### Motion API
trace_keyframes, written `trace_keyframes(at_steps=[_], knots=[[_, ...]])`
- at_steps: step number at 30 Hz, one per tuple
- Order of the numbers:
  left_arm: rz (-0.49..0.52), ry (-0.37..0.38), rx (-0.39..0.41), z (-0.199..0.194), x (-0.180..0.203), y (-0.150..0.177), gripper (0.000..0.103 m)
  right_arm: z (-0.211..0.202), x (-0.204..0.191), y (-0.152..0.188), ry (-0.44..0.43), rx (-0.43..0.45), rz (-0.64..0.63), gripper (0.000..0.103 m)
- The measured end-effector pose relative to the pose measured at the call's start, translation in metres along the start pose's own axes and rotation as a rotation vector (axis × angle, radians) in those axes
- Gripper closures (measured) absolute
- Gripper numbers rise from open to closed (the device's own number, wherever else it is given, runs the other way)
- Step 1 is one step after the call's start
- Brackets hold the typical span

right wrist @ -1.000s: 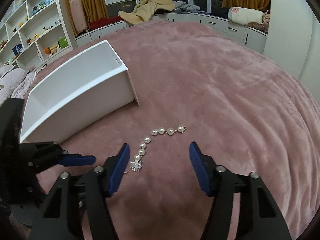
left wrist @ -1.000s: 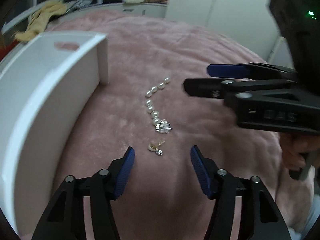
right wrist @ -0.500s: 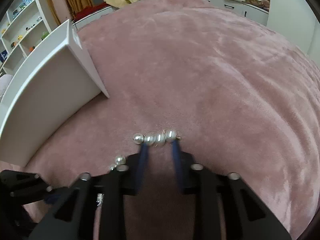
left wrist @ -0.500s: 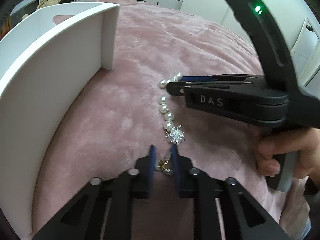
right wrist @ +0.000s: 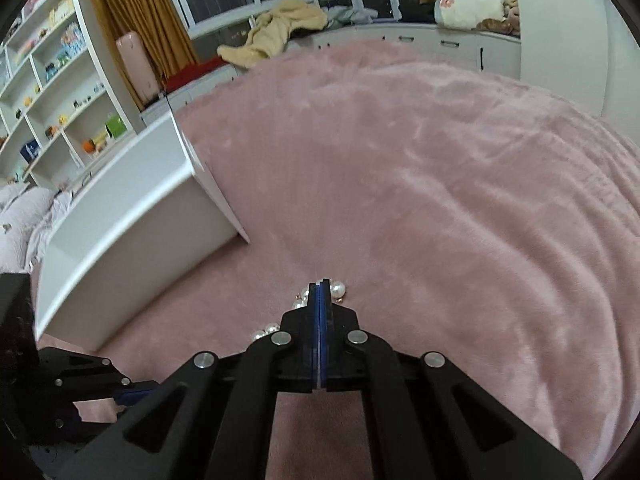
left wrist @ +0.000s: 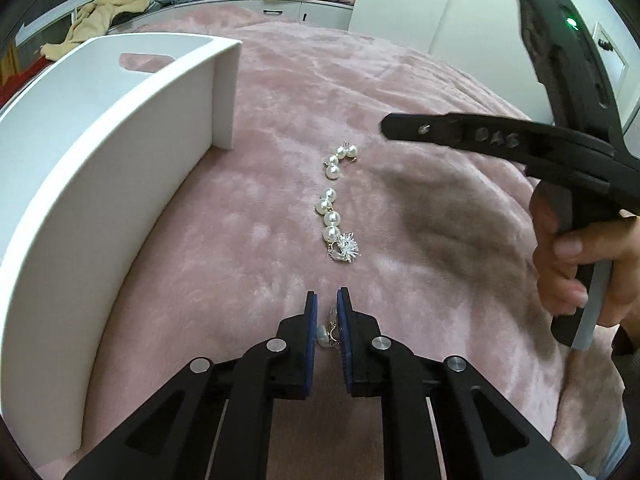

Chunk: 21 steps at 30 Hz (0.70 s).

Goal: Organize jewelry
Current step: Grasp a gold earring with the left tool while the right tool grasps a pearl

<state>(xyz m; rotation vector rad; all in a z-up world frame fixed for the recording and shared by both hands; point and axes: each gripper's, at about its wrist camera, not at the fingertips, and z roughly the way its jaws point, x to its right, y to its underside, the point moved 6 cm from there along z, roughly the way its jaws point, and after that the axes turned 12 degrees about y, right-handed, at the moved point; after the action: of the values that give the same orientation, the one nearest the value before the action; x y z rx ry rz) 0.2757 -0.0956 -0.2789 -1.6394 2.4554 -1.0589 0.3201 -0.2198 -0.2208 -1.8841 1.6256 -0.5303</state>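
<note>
1. On a pink plush bed cover, the left tool is clenched on a small gold-and-pearl earring, its blue pads pressed to either side of the piece, just right of the white tray.
2. The right tool is pinched fully shut at the far end of the pearl strand — which lies on the cover a little right of the tray's open corner.
3. The step in hand looks like the pick-up; the next move likely calls for a lift and a carry left over the tray's wall.
4. Whether the right tool's pads actually grip a link or bead cannot be told — its tips hide the contact, and in the left view its tip floats clear of the pearls.
5. The tray's floor is out of sight.
</note>
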Motion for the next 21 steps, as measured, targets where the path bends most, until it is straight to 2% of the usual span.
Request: trace_keyframes(at_steps=[5,7,8,9,10,11,15,17,18,19,21], knots=[[0.008,0.004,0.024,-0.019,0.005,0.001,0.088,0.006,0.004,-0.004,0.001,-0.021,0.012,0.102],[0.014,0.001,0.032,-0.026,0.007,0.001,0.088,0.015,0.005,0.0,0.006,-0.07,0.042,0.098],[0.016,0.002,0.036,-0.031,0.007,0.001,0.088,0.024,0.005,0.003,0.011,-0.111,0.062,0.092],[0.017,0.0,0.038,-0.035,0.008,0.001,0.088,0.031,0.004,0.004,0.017,-0.131,0.068,0.08],[0.017,-0.001,0.04,-0.039,0.008,0.002,0.088,0.037,0.002,0.005,0.015,-0.13,0.074,0.052],[0.016,0.004,0.044,-0.044,0.009,0.002,0.088,0.042,0.0,0.006,0.011,-0.127,0.073,0.046],[0.014,0.004,0.042,-0.052,0.009,0.005,0.088,0.07,-0.006,0.008,0.079,-0.155,0.079,0.053],[0.007,-0.004,0.035,-0.053,0.007,0.007,0.088,0.079,-0.009,0.009,0.147,-0.158,0.069,0.069],[0.007,-0.009,0.032,-0.054,0.008,0.009,0.088,0.08,-0.01,0.008,0.143,-0.15,0.074,0.074],[0.005,-0.007,0.031,-0.055,0.008,0.009,0.088,0.08,-0.013,0.007,0.105,-0.155,0.093,0.084],[0.006,-0.01,0.03,-0.056,0.008,0.009,0.088,0.077,-0.016,0.006,0.077,-0.147,0.103,0.087]])
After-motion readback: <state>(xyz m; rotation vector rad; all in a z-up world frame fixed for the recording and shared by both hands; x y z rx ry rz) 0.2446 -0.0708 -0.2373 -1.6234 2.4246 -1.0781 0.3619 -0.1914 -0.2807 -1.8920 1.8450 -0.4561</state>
